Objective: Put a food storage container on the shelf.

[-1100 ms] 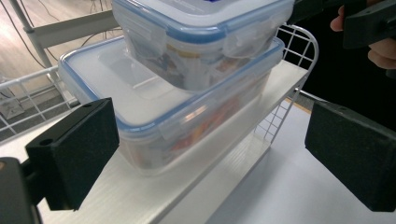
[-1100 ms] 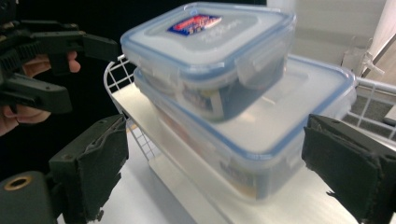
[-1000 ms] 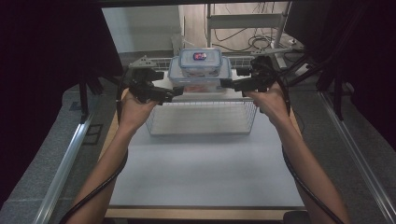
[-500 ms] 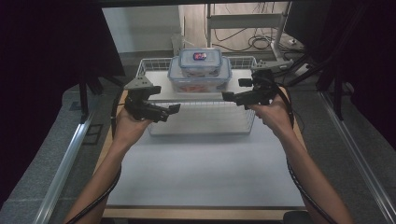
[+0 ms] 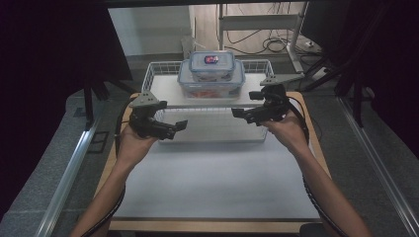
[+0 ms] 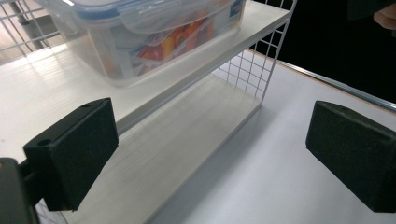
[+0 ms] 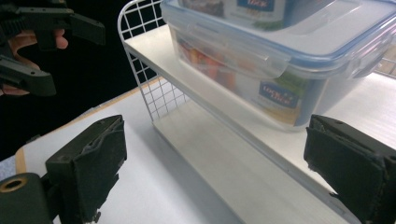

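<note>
A large clear lidded container [image 5: 211, 85] with colourful contents stands on the top shelf of a white wire rack [image 5: 163, 91]. A smaller clear container [image 5: 212, 63] is stacked on its lid. My left gripper [image 5: 175, 129] is open in front of the rack's left end, apart from it. My right gripper [image 5: 243, 104] is open before the rack's right end. In the left gripper view the open left gripper [image 6: 210, 158] holds nothing, with the large container [image 6: 154, 37] beyond it. The right gripper [image 7: 219, 172] is likewise open and holds nothing below the large container [image 7: 280, 60].
The rack has a lower shelf [image 6: 187, 140] under the top board. A white mat [image 5: 212, 182] on the table stretches from the rack to the near edge. Dark curtains and metal rails flank the table. Cables and a stand lie on the floor behind.
Both grippers have drawn back from the sides of the large container toward the person and lowered. The stacked containers stay on the top shelf.
</note>
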The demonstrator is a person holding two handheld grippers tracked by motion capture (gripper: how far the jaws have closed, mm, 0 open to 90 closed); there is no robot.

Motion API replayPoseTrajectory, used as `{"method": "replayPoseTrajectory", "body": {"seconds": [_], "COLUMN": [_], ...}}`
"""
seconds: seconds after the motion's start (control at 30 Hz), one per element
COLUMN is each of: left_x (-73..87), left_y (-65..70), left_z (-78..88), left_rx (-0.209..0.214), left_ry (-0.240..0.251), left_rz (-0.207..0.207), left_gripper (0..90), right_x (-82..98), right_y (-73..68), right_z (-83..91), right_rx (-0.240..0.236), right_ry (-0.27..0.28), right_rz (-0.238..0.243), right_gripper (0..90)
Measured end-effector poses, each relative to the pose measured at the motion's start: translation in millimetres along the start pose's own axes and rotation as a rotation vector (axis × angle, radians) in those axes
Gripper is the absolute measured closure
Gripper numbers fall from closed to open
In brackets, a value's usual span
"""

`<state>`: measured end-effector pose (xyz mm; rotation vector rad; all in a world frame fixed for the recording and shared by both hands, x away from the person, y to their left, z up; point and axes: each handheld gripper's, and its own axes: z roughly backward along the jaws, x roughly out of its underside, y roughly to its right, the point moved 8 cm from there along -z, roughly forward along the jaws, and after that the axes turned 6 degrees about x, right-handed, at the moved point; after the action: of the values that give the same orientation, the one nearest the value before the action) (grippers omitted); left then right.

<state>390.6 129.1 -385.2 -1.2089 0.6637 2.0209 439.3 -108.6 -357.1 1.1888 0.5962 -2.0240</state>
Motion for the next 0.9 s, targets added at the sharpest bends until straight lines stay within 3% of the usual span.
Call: {"method": "replayPoseTrajectory", "body": {"seconds": [0.47, 0.9], "left_x": [17.0, 30.4], "left_y": [4.2, 14.2], "left_z": [1.4, 0.5], "left_rx": [-0.018, -0.009], "left_ry": [-0.01, -0.018], "left_rz": [-0.002, -0.008], "left_gripper": [1.3, 0.6], "right_x": [16.1, 33.4], "right_y": [-9.6, -17.4], "right_z": [2.7, 5.6], "right_rx": [-0.001, 0.013], "right_ry": [-0.004, -0.016], "right_rz": [0.028, 0.051], "right_gripper": [5.5, 5.5]}}
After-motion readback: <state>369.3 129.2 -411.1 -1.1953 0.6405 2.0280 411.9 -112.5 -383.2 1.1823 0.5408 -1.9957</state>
